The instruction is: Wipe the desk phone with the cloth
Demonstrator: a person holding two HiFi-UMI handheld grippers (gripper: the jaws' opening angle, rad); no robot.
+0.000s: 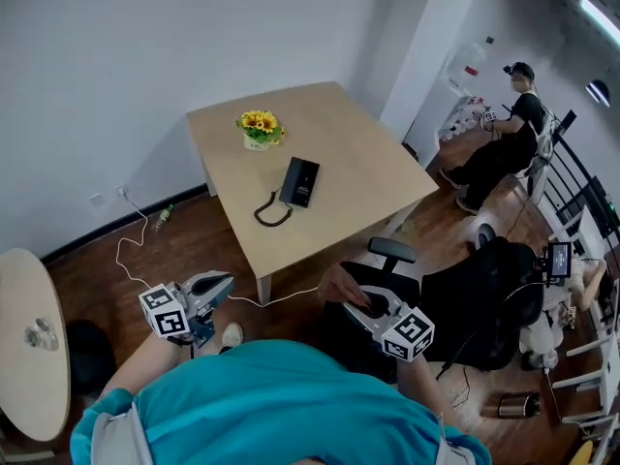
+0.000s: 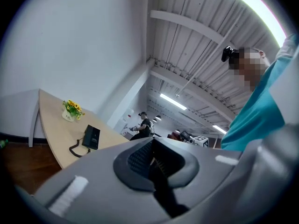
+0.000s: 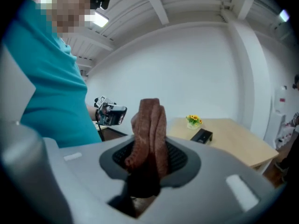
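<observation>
The black desk phone (image 1: 299, 181) lies with its coiled cord on the square wooden table (image 1: 358, 163), well away from both grippers. My right gripper (image 1: 366, 304) is held low in front of me, shut on a folded brown cloth (image 3: 149, 134) that sticks up between its jaws. The cloth (image 1: 337, 284) also shows in the head view. My left gripper (image 1: 215, 287) hangs at the lower left, jaws shut with nothing between them. In the left gripper view the phone (image 2: 91, 136) is far off on the table. The right gripper view catches the phone (image 3: 202, 136) too.
A pot of yellow flowers (image 1: 258, 129) stands on the table behind the phone. A round table (image 1: 24, 347) is at the left. A black office chair (image 1: 484, 303) stands near my right gripper. A white cable (image 1: 131, 250) runs over the floor. A person (image 1: 504, 148) sits at the back right.
</observation>
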